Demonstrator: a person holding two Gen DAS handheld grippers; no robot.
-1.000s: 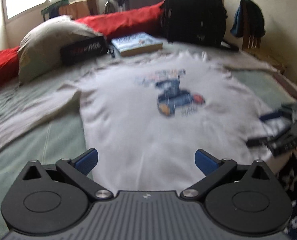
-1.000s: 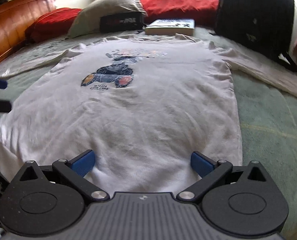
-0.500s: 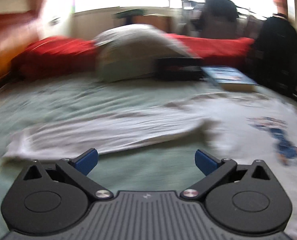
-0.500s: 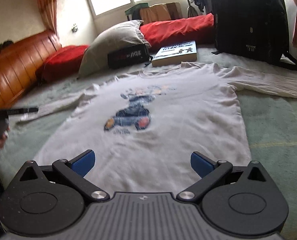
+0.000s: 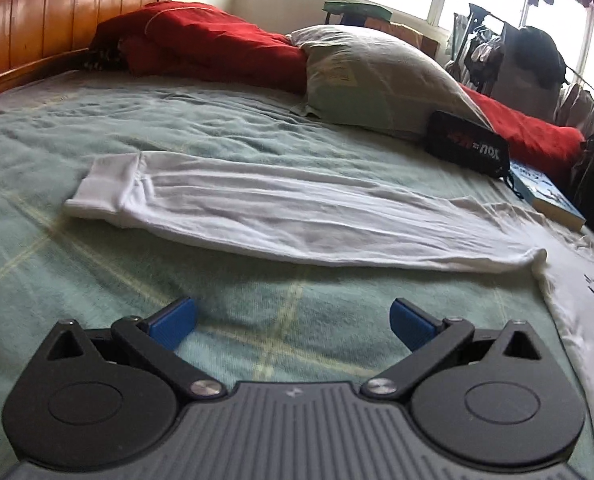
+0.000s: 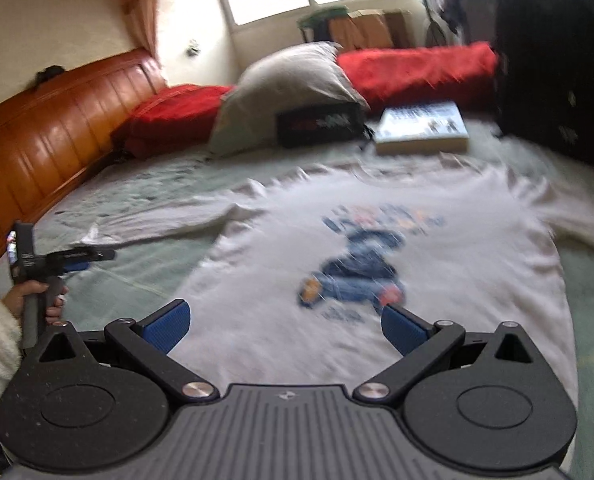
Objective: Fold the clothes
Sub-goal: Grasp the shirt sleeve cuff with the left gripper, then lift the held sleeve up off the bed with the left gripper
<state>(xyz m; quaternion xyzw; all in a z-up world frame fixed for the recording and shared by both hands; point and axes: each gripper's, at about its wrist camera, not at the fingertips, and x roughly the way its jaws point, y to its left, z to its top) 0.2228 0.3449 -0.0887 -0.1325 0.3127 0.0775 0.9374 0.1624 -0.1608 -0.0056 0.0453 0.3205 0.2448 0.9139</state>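
Two spread, empty sets of fingers: left gripper (image 5: 293,320) nearer white cotton long-sleeved shirt's (image 6: 377,264) outstretched left sleeve (image 5: 297,212), lengthwise across green bed blanket (image 5: 177,280) just ahead; right gripper (image 6: 283,326) over hem.

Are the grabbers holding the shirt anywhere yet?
No. The left gripper and right gripper are both open, empty, above the white shirt.

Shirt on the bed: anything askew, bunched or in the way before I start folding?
The white shirt lies mostly flat. Its long sleeve is wrinkled and bunched near the cuff. A book and a black pouch crowd the collar end. Both tongs are open and empty.
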